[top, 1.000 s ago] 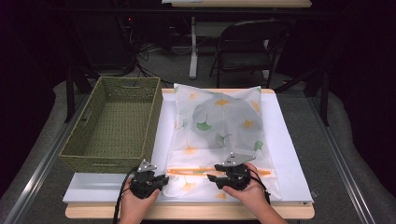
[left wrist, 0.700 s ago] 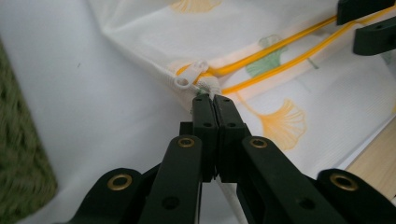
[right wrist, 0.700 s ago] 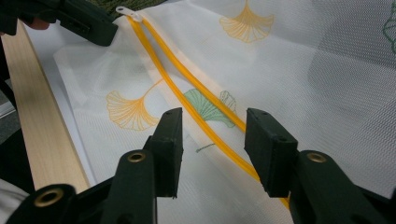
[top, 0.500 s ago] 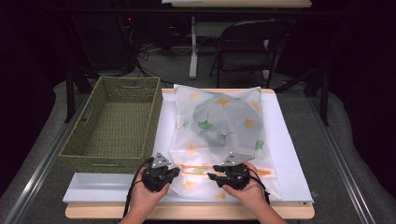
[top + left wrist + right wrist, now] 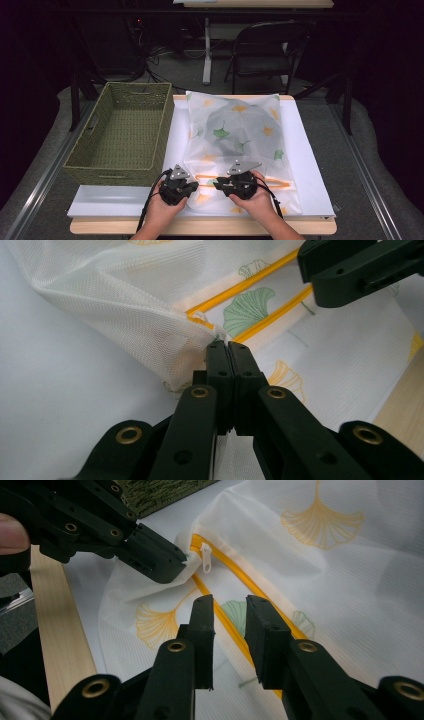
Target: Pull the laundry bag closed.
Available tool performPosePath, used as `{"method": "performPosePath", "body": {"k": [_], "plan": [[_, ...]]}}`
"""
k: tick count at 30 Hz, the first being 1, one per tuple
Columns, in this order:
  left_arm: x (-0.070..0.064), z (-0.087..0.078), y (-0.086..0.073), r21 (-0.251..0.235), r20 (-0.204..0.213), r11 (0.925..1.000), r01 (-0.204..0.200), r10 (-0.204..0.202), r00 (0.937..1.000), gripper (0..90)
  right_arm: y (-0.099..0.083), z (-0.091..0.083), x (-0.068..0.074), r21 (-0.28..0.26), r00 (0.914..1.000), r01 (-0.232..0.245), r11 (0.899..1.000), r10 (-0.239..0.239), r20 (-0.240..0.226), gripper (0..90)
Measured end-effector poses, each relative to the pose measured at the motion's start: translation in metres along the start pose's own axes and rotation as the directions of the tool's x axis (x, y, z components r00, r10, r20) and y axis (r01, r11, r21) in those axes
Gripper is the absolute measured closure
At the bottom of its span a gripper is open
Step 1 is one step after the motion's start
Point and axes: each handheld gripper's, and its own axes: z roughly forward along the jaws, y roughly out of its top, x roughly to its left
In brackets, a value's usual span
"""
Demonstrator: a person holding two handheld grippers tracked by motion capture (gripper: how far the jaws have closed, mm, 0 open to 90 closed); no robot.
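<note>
At the bottom centre of the high view, both tongs work the near edge of the mesh bag (image 5: 235,145) lying on the white surface (image 5: 310,165). The left tongs (image 5: 229,347) are clamped shut on the bag's corner fabric beside the zipper (image 5: 250,285). The right tongs (image 5: 229,602) stand part open over the yellow zipper, holding nothing. Best to keep the corner taut, then pinch the white pull (image 5: 206,559) squarely before sliding. The basket (image 5: 125,135) waits at centre left

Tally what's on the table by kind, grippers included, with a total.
Mesh laundry bag with ginkgo-leaf print and orange zipper: 1
Woven green basket: 1
White board under the bag: 1
Handheld grippers: 2, left gripper and right gripper
Total: 5
</note>
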Motion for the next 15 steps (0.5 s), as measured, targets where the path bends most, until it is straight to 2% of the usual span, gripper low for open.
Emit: {"method": "performPosePath", "body": {"k": [3,9,11,15], "plan": [[0.002,-0.004,-0.001,-0.004,0.005,1.0,0.003,-0.003,1.0,89.4,0.005,0.007,0.004,0.004,0.9999,0.014,1.0,-0.014,-0.009,78.0],[0.003,-0.016,-0.002,-0.028,0.006,0.9996,0.007,-0.007,1.0,89.4,0.013,0.021,0.009,-0.009,0.999,0.039,0.999,-0.039,-0.022,77.9],[0.003,-0.02,-0.002,-0.04,0.017,0.9989,0.022,-0.022,0.9996,89.5,0.017,0.032,0.012,-0.003,0.9981,0.055,0.998,-0.055,-0.026,77.0],[0.005,-0.024,-0.003,-0.045,0.033,0.9983,0.036,-0.035,0.9989,89.5,0.02,0.041,0.016,0.008,0.9964,0.076,0.997,-0.075,-0.039,76.3]]}}
